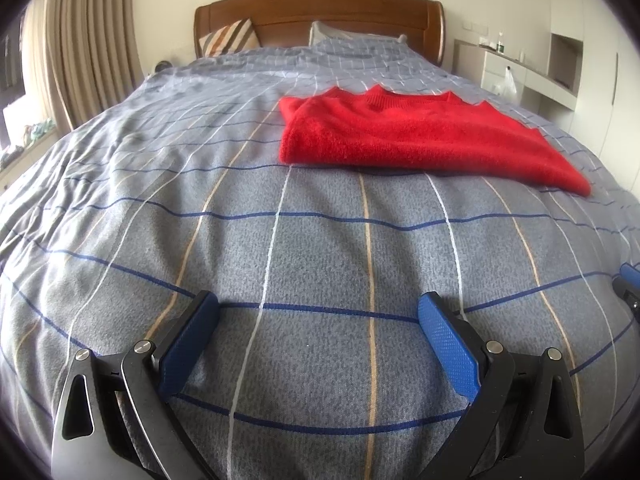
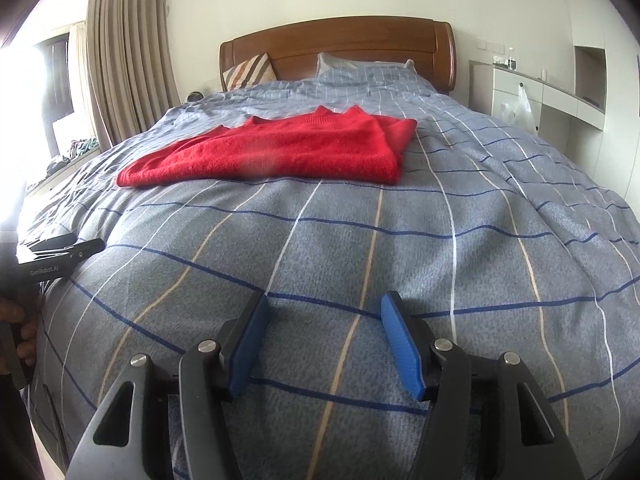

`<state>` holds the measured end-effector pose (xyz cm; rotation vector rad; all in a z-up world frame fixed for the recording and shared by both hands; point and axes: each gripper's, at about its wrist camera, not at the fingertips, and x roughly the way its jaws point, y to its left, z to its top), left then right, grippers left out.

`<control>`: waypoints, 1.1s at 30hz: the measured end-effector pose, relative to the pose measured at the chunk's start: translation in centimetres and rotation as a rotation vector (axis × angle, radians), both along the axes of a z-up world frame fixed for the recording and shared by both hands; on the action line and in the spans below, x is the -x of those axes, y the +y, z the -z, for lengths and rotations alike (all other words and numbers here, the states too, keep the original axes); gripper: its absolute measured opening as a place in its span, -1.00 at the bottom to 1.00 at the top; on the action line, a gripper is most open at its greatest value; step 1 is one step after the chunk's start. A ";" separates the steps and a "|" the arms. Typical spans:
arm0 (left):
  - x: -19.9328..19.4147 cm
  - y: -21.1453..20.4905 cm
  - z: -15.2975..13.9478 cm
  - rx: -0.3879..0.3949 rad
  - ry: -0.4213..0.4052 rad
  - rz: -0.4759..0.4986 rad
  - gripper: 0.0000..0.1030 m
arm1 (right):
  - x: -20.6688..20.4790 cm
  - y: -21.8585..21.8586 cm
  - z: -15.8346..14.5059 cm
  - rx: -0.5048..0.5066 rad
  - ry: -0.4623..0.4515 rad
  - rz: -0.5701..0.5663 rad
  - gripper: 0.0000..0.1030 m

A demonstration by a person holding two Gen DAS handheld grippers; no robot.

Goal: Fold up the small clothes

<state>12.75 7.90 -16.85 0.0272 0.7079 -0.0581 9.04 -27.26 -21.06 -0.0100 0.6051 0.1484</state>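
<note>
Red sweater point(image 1: 420, 136) lies flat on the checked bedspread point(image 1: 320, 248), mid-bed, well ahead of both tools. From the left wrist view it sits up and to the right; from the right wrist view, up and to the left, so it lies roughly between my two lines of sight.

Progress, as I judge it: the sweater already reads as a compact rectangle. Sleeves look tucked in, layered edges show at its right end in the right wrist view, collar ribbing at the far edge. I take this as folded at least once, possibly finished. Whether another fold is wanted I cannot tell. No other clothes in sight on the bed.

Left gripper point(image 1: 320, 312): jaws spread wide, nothing between the blue pads point(image 1: 188, 344), only bedspread beneath. It points down at the cover, near the foot of the bed.

Right gripper point(image 2: 324, 312): jaws apart, narrower than the left, empty as well. Same downward tilt.

Both tools are well clear of the sweater, neither touching it. Part of a hand point(image 2: 18, 332) on the left tool's handle shows at the left edge of the right wrist view.
</note>
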 end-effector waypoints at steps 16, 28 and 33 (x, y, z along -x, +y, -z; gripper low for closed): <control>0.3 -0.5 0.2 -0.011 -0.020 -0.008 0.94 | 0.3 0.0 0.3 -0.005 -0.018 0.004 0.15; 0.4 -0.5 0.2 -0.014 -0.025 -0.011 0.94 | 0.4 0.0 0.2 -0.004 -0.023 0.005 0.15; 0.4 -0.5 0.3 -0.015 -0.025 -0.011 0.94 | 0.4 0.0 0.2 -0.004 -0.025 0.005 0.15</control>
